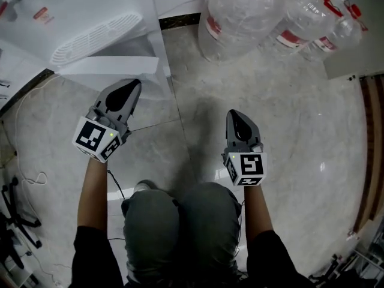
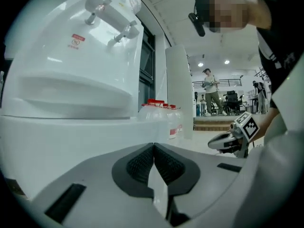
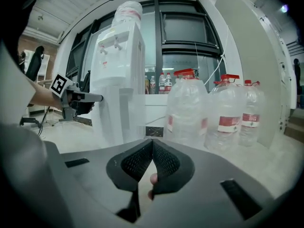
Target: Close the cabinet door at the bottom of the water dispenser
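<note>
The white water dispenser fills the top left of the head view; it stands tall in the right gripper view and looms close in the left gripper view. Its white cabinet door juts out from the base toward me, apparently open. My left gripper is shut and empty, its tip right at the door's lower edge; the door's white face spreads just beyond the closed jaws. My right gripper is shut with nothing in it, above bare floor to the right, apart from the door.
Several large clear water bottles with red caps stand on the floor right of the dispenser. A tall white panel leans beyond them. A thin cable and a chair base lie at the left. My knees are below.
</note>
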### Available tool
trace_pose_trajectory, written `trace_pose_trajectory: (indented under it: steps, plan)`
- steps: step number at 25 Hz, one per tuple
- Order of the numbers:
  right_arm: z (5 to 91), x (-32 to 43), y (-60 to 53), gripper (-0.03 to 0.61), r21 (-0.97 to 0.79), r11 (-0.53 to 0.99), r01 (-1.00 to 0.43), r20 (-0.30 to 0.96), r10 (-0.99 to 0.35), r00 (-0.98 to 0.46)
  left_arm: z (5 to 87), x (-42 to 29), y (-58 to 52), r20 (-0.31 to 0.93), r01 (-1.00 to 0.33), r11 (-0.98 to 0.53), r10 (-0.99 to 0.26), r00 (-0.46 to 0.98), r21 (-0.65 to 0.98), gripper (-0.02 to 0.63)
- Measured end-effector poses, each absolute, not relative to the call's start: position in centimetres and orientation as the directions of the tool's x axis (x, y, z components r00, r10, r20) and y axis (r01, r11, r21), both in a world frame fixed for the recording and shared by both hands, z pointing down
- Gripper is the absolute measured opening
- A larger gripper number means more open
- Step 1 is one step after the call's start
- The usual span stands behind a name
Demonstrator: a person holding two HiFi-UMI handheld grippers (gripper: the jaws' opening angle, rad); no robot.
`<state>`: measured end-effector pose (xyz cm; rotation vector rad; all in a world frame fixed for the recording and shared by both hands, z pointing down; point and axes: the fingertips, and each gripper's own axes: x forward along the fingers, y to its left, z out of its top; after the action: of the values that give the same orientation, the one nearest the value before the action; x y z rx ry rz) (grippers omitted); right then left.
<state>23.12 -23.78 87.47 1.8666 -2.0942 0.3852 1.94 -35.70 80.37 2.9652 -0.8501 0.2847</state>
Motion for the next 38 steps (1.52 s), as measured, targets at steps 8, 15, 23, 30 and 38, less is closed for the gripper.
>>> trace_pose_trajectory:
  steps: [8,15,23,30,38]
  plan:
    - [87.4,24.6,-23.1,0.014,0.030,0.052,-0.998,0.398,-0.917,-0.036,82.8,3.0,-42.9,0.240,-0.582,-0.813,-0.566,0.789,-0.004,0.006]
    - [87.6,25.5,-22.8,0.013,0.041,0.031,-0.999,0.405,-0.914,-0.011,83.2,3.7,-44.2,0.243,-0.580,-0.813,-0.572,0.783,-0.047,0.006]
    - [85.0,24.2,-23.4,0.013,0.012,0.082,-0.997,0.386,-0.920,-0.071,79.8,3.3,-41.8,0.211,-0.610,-0.792,-0.600,0.771,-0.026,0.006]
    - [77.9,20.8,-23.8,0.012,-0.016,0.160,-0.987,0.389,-0.908,-0.153,73.7,1.3,-37.1,0.249,-0.639,-0.768,-0.626,0.739,-0.035,0.006]
    - [64.8,19.1,-23.3,0.012,-0.046,0.221,-0.974,0.384,-0.896,-0.221,61.9,-1.9,-32.0,0.263,-0.745,-0.667,-0.718,0.645,0.004,0.006]
